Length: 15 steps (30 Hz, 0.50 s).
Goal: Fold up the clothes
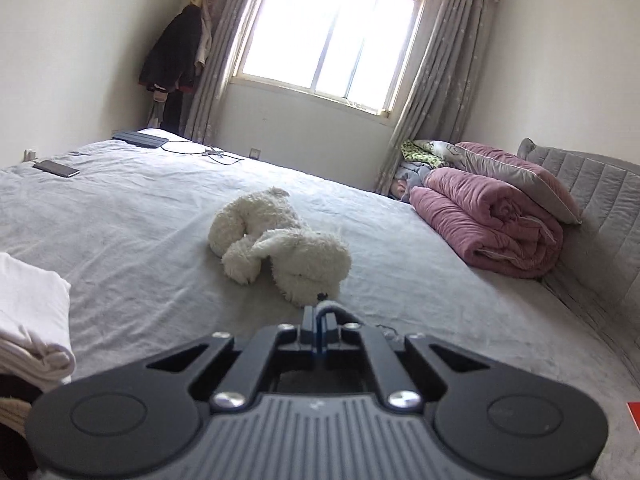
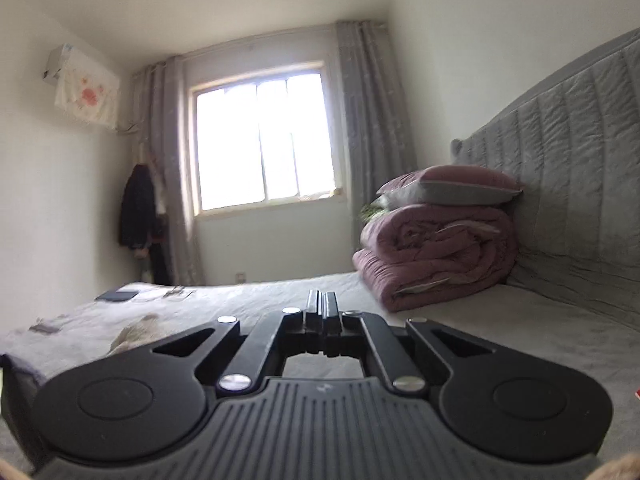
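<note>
A stack of folded clothes [image 1: 30, 328], white on top with darker layers under it, lies on the bed [image 1: 132, 220] at the left edge of the left wrist view, beside and slightly behind the left gripper [image 1: 320, 316], well apart from its tips. The left gripper's fingers are pressed together, and a small loop of grey fabric [image 1: 334, 306] seems to stick up between them, though it is too small to say what it belongs to. Just beyond the tips lies a white plush dog [image 1: 280, 248] on the grey sheet.

In the right wrist view the right gripper [image 2: 321, 304] is closed too, fingers together with nothing seen between them, held low over the bed [image 2: 500, 332]. The clothes do not show there. A rolled pink quilt [image 2: 436, 252] with a pillow [image 2: 452, 186] on top lies ahead to the right, against the grey headboard [image 2: 572, 176].
</note>
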Each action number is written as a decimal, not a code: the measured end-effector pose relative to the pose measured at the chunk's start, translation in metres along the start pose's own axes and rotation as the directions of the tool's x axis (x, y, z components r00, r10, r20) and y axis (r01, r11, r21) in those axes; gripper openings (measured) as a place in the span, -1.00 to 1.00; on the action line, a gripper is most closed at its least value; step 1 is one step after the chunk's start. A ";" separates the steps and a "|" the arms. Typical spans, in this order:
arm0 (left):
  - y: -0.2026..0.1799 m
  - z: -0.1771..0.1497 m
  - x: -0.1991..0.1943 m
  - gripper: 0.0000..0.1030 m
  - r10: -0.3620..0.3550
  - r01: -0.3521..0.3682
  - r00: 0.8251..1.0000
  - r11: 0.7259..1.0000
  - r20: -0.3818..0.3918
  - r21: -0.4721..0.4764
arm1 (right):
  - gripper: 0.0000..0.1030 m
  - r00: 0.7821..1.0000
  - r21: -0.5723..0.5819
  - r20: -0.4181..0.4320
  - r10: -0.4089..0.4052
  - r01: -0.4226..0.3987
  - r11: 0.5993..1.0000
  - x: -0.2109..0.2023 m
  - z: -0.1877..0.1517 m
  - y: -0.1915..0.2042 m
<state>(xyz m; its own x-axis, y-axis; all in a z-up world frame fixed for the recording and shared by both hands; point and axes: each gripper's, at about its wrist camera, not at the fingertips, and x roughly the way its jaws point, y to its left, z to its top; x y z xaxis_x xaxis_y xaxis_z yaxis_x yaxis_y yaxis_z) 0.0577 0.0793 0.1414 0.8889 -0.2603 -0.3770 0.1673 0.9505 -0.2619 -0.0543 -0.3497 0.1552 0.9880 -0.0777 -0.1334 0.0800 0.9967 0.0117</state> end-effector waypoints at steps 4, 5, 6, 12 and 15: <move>-0.012 -0.019 0.014 -0.97 0.075 -0.069 0.996 0.992 -0.054 0.106 | -0.75 0.980 -0.153 -0.174 0.091 -0.119 0.981 0.013 -0.025 0.013; -0.010 -0.022 0.017 -0.97 0.083 -0.076 0.995 0.992 -0.059 0.105 | -0.74 0.970 -0.187 -0.219 0.109 -0.151 0.971 0.016 -0.031 0.017; -0.007 -0.024 0.018 -0.97 0.089 -0.083 0.994 0.991 -0.060 0.103 | -0.74 0.956 -0.220 -0.264 0.125 -0.186 0.958 0.019 -0.037 0.020; 0.001 -0.030 0.023 -0.97 0.118 -0.110 0.991 0.988 -0.063 0.112 | 0.43 0.862 -0.384 -0.472 0.182 -0.387 0.838 0.023 -0.074 0.039; 0.000 -0.030 0.022 -0.97 0.122 -0.115 0.991 0.987 -0.061 0.115 | 0.43 0.851 -0.404 -0.494 0.178 -0.406 0.820 0.025 -0.079 0.039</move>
<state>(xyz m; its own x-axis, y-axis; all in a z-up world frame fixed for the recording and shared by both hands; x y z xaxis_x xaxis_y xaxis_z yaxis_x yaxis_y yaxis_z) 0.0644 0.0682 0.1066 0.8748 -0.1520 -0.4599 0.1122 0.9873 -0.1128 -0.0370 -0.3106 0.0739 0.7899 0.1223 -0.6009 -0.3889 0.8576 -0.3367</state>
